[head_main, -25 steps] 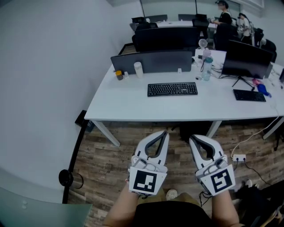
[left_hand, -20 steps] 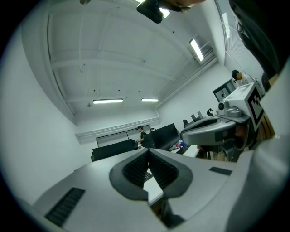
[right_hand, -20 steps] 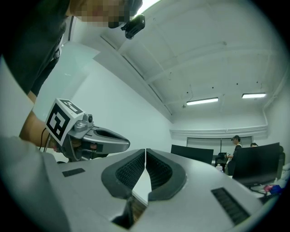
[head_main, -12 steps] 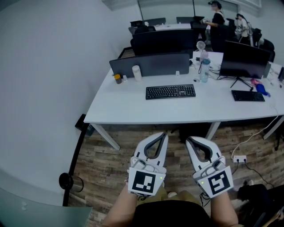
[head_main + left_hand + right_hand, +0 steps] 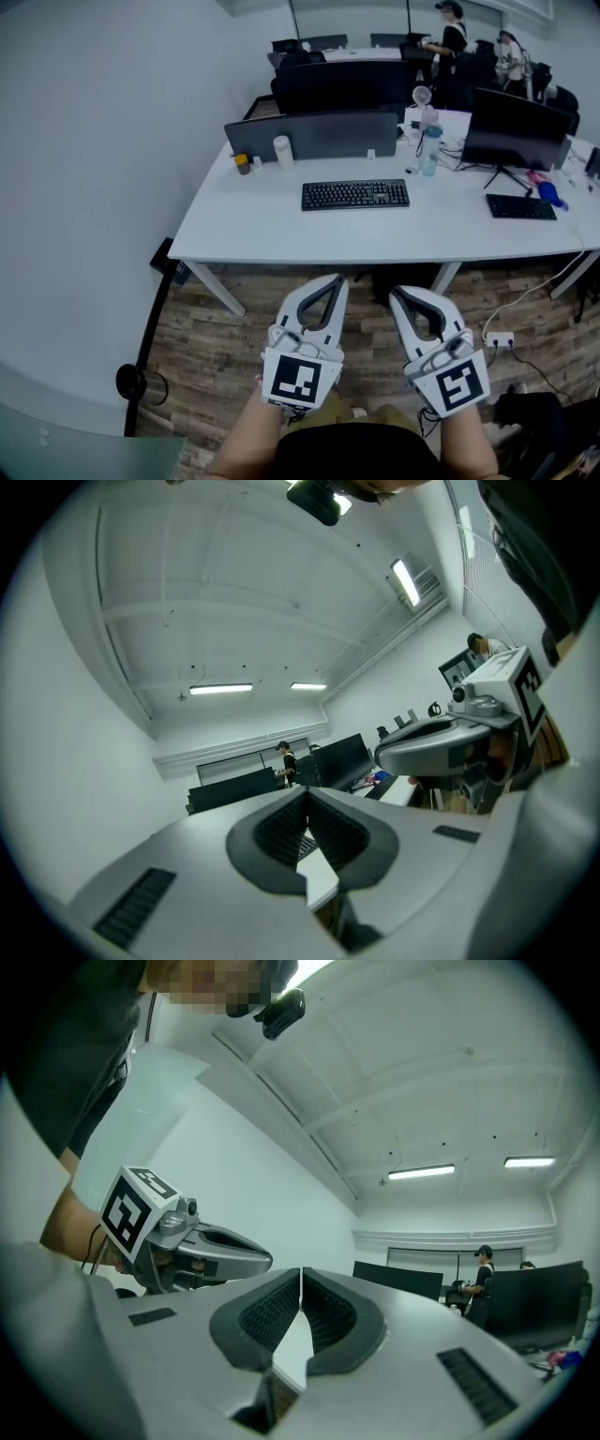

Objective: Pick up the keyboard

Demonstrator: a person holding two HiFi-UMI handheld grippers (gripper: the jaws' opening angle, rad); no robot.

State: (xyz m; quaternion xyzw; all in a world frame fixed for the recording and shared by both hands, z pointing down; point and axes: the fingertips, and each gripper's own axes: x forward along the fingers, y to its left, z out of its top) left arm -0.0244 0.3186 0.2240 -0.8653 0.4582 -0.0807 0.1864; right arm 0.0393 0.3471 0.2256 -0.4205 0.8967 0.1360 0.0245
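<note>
Both the left gripper (image 5: 337, 281) and the right gripper (image 5: 397, 294) are shown closed and empty, held well short of the desk (image 5: 272, 230). The keyboard (image 5: 355, 194), presumably the one intended, is seen untouched mid-desk, toward the far edge; approach and grasp are left.

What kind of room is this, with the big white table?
Most likely an office. A long white desk carries a black keyboard and a monitor, a dark divider screen stands behind it, and people stand by more desks farther back.
</note>
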